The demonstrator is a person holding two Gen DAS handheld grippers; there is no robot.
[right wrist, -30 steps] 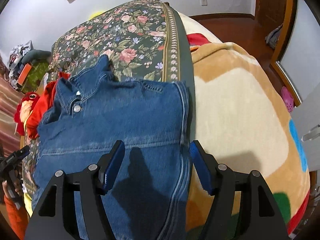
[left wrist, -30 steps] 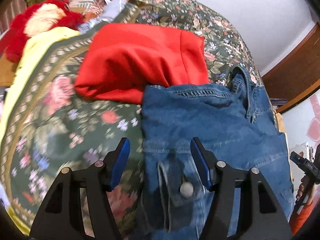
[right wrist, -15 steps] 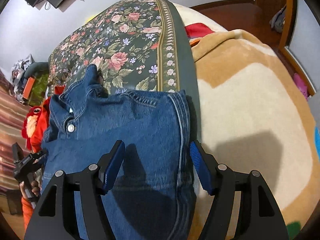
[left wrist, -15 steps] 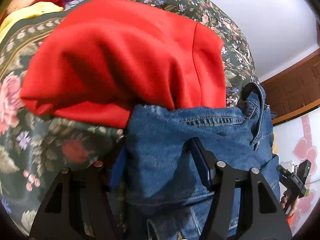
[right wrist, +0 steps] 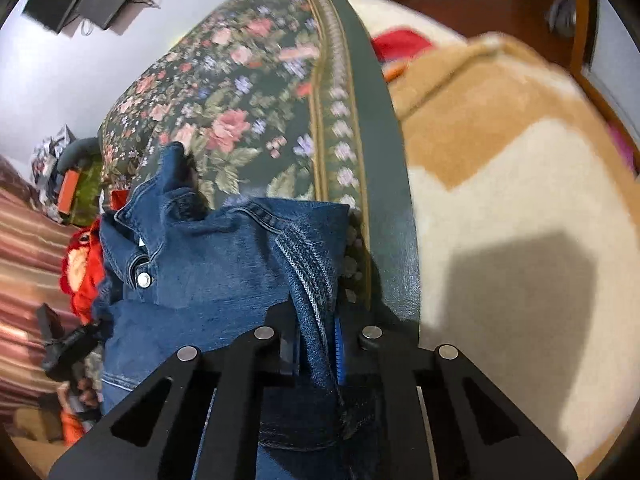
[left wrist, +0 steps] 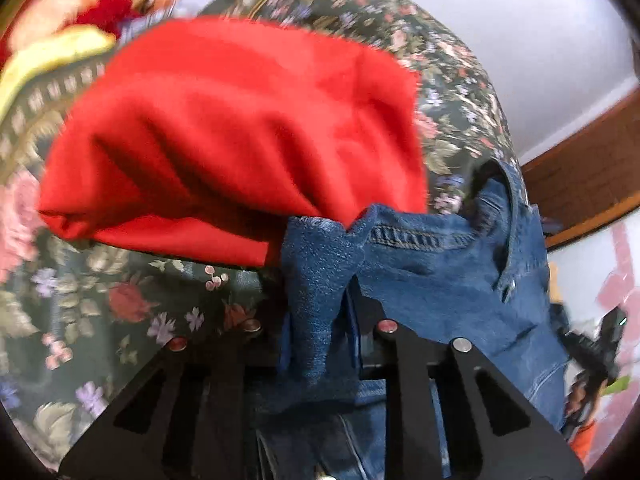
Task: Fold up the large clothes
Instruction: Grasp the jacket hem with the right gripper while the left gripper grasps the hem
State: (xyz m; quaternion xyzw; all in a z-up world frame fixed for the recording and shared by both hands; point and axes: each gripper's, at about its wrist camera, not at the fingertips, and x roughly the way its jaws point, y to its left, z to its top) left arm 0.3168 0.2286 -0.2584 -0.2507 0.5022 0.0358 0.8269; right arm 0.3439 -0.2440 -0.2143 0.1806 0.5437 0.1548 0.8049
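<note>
2 grippers, left (left wrist: 316, 340) and right (right wrist: 316, 340), each pinch the jacket (right wrist: 224, 264); thick denim may slip out, or drag the red garment (left wrist: 240, 132).

The right claw (right wrist: 316, 344) pinches the denim jacket's (right wrist: 224, 264) edge over the floral bedspread (right wrist: 240, 120).

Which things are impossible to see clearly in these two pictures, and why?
- Left gripper fingertips: left wrist view, wrapped in the denim garment.
- Right gripper pads: right wrist view, mostly buried in denim.
- Garment's lower part: cut off by the bottom edge.
- Red garment outline: motion blur.
</note>
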